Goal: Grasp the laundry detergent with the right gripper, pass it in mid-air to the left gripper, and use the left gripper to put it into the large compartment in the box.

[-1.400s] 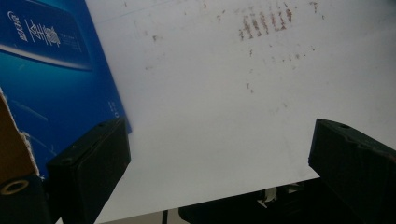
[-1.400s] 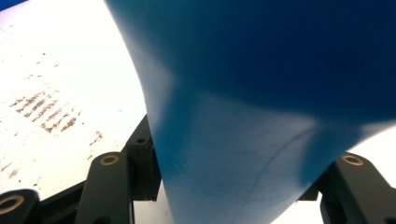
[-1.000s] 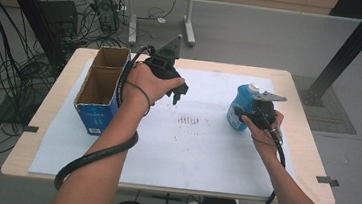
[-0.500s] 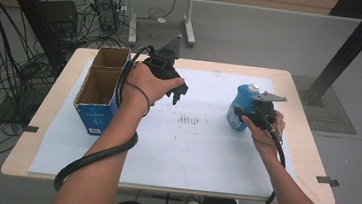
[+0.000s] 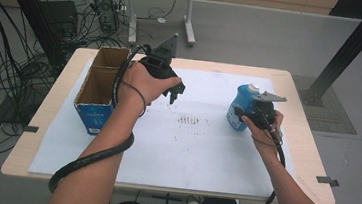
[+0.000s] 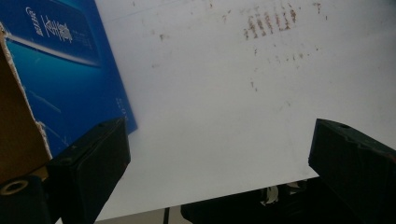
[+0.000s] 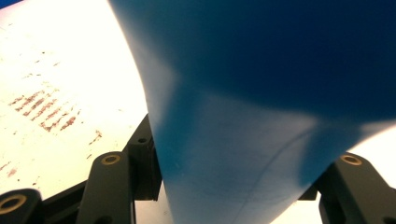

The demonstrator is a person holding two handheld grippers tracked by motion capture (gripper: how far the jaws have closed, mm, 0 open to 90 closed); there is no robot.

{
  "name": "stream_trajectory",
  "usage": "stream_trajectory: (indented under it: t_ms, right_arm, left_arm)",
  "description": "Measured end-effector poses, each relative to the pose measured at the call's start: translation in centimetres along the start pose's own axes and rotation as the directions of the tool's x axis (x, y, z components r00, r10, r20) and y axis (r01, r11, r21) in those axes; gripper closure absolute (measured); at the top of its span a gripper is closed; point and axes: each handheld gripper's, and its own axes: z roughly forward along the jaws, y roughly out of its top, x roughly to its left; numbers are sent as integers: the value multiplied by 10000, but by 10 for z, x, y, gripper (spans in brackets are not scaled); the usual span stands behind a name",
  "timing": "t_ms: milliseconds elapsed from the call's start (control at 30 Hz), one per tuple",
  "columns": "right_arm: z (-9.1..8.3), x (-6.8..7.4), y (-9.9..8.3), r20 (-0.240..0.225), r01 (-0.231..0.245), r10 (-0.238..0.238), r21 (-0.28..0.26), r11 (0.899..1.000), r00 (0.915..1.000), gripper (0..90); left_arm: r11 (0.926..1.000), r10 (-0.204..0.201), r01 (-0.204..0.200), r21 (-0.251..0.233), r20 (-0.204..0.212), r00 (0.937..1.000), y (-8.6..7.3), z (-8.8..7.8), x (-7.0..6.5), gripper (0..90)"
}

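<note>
Your right gripper [image 5: 250, 107] has its jaws clamped on a blue bottle [image 5: 241, 108] with a pale cap, which stands upright at the right side of the white sheet [image 5: 199, 149] that covers the table [image 5: 309, 159]. In the right gripper view, the bottle's blue wall [image 7: 261, 116] sits squeezed between the two black jaws, one pressing in from each side, with the sheet bright behind it.

Your left gripper [image 5: 171, 87] hangs over the sheet just right of an open cardboard box [image 5: 98, 94] with blue printed sides, its jaws spread wide and holding nothing. In the left gripper view, those jaws frame bare white sheet, and the box's blue side [image 6: 70, 70] fills the upper left corner beside the left-hand jaw.

A patch of brown smudges [image 5: 190, 119] marks the sheet between your two grippers, nearer the middle of the table. The box stands at the table's left side, well apart from the bottle. A black cable [image 5: 88, 158] trails from your left gripper along your forearm toward the table's near edge.
</note>
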Motion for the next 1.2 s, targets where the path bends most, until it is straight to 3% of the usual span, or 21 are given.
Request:
stream_trajectory:
  t_ms: [1200]
  right_arm:
    - [0, 0, 0, 33, -127, 127, -4, 9999, 9999, 443]
  left_arm:
    - [10000, 20, -19, 8, -222, 9998, -1, -6, 0, 59]
